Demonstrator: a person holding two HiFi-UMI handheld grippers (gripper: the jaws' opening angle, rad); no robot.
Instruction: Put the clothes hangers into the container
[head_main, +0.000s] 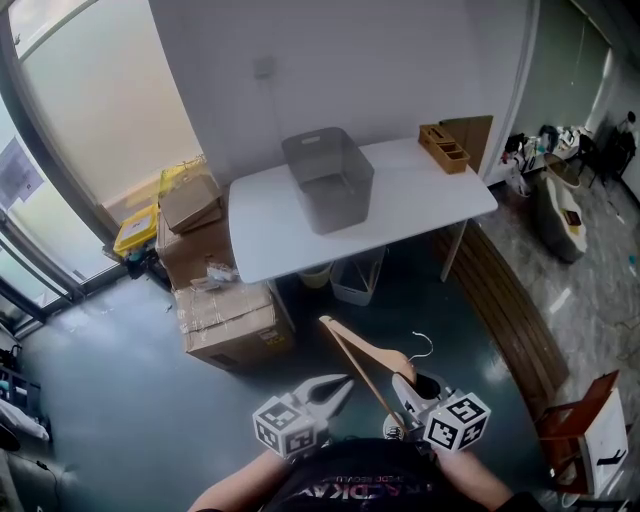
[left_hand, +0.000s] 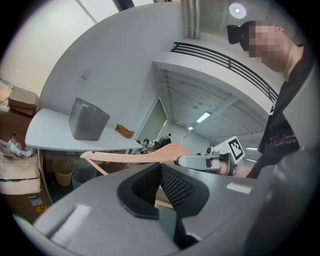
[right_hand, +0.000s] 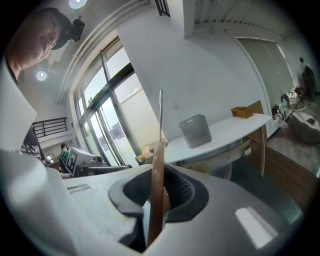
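A wooden clothes hanger (head_main: 365, 350) with a metal hook is held low in front of me, over the floor. My right gripper (head_main: 405, 386) is shut on it; in the right gripper view the hanger (right_hand: 158, 185) stands edge-on between the jaws. My left gripper (head_main: 338, 386) sits just left of the hanger, shut and empty. In the left gripper view the hanger (left_hand: 145, 155) crosses beyond the jaws. The grey container (head_main: 328, 180) stands empty on the white table (head_main: 420, 200), well ahead of both grippers.
A wooden organiser (head_main: 444, 148) sits at the table's far right corner. Two bins (head_main: 355, 275) stand under the table. Cardboard boxes (head_main: 225, 320) and yellow crates (head_main: 135, 230) are stacked left of it. A wooden bench (head_main: 505, 300) runs along the right.
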